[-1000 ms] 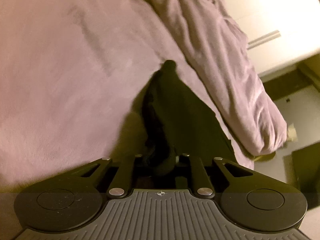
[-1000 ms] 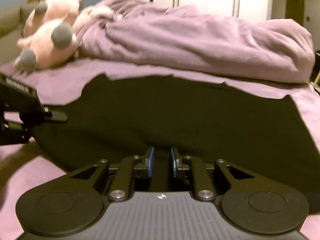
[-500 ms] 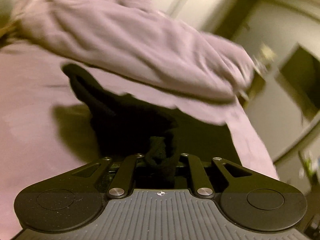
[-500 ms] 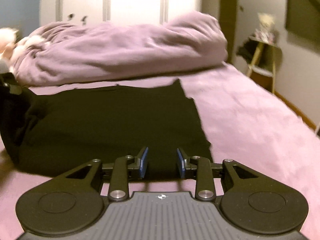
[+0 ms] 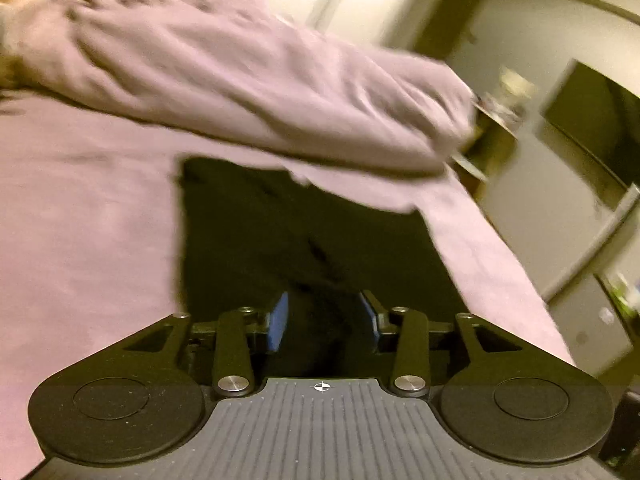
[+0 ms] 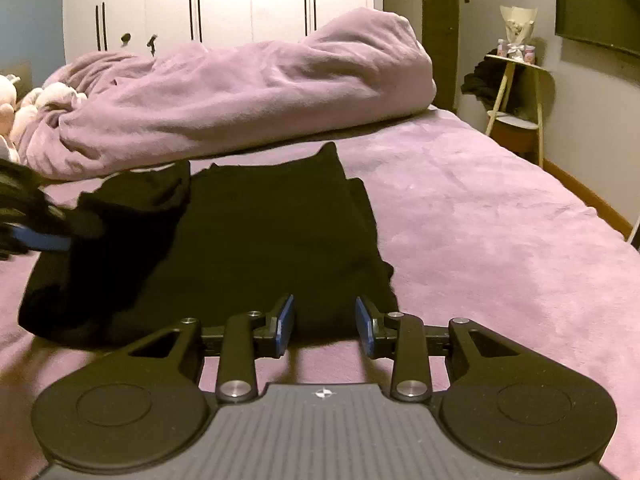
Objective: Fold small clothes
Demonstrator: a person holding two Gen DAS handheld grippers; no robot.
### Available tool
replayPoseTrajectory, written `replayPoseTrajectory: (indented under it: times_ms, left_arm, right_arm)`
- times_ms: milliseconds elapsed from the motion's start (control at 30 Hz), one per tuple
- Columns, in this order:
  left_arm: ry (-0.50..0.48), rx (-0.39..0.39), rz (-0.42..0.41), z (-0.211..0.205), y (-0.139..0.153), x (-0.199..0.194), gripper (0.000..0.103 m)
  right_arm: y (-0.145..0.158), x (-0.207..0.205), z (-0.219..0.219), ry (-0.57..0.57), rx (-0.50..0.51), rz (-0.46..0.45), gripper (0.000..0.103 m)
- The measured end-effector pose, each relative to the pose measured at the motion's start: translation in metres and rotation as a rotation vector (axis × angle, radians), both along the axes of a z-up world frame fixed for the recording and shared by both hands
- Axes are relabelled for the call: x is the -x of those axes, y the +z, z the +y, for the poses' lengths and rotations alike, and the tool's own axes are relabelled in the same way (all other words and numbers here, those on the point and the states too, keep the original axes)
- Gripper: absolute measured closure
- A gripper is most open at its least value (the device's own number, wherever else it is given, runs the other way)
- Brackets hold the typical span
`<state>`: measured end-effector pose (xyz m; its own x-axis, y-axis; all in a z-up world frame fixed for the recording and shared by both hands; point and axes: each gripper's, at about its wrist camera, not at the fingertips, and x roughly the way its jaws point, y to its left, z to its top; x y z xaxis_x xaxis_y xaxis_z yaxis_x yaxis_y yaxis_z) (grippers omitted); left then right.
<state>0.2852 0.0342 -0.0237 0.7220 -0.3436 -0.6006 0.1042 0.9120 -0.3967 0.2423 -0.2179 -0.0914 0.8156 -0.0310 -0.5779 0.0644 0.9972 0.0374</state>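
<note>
A black garment (image 6: pixel 272 240) lies folded on the purple bed sheet (image 6: pixel 480 220). Its left part is still raised and rumpled beside my left gripper's blue pad (image 6: pixel 44 241). In the left wrist view my left gripper (image 5: pixel 324 320) is opening. Dark cloth of the garment (image 5: pixel 300 232) sits between its spread pads, and they do not press on it. My right gripper (image 6: pixel 325 322) hovers at the garment's near edge. Its jaws are also opening, and nothing is pinched between its pads.
A rolled purple duvet (image 6: pixel 240 100) lies across the bed behind the garment. Pink plush toys (image 6: pixel 8 112) sit at the far left. White wardrobe doors (image 6: pixel 240 0) stand behind. A small side table (image 6: pixel 516 92) and a wall screen (image 6: pixel 600 4) are to the right.
My left gripper carried the bunched cloth across, rolled, and its jaws have come apart. My right gripper let go of the garment, spread wider and now sits at its near right edge.
</note>
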Motion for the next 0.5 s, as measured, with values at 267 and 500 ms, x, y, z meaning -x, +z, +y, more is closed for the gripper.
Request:
replayPoseTrajectory:
  times_ms: [267,500]
  left_arm:
    - [0.031,-0.064,0.256,0.012,-0.057,-0.021,0.061]
    - [0.061,0.005,0.219,0.027,-0.049,-0.003,0.06]
  right_arm:
    - [0.01,-0.015,0.029,0.103,-0.119,0.005,0.068]
    - [0.006,-0.049,0.04,0.185,-0.211,0.085,0.056]
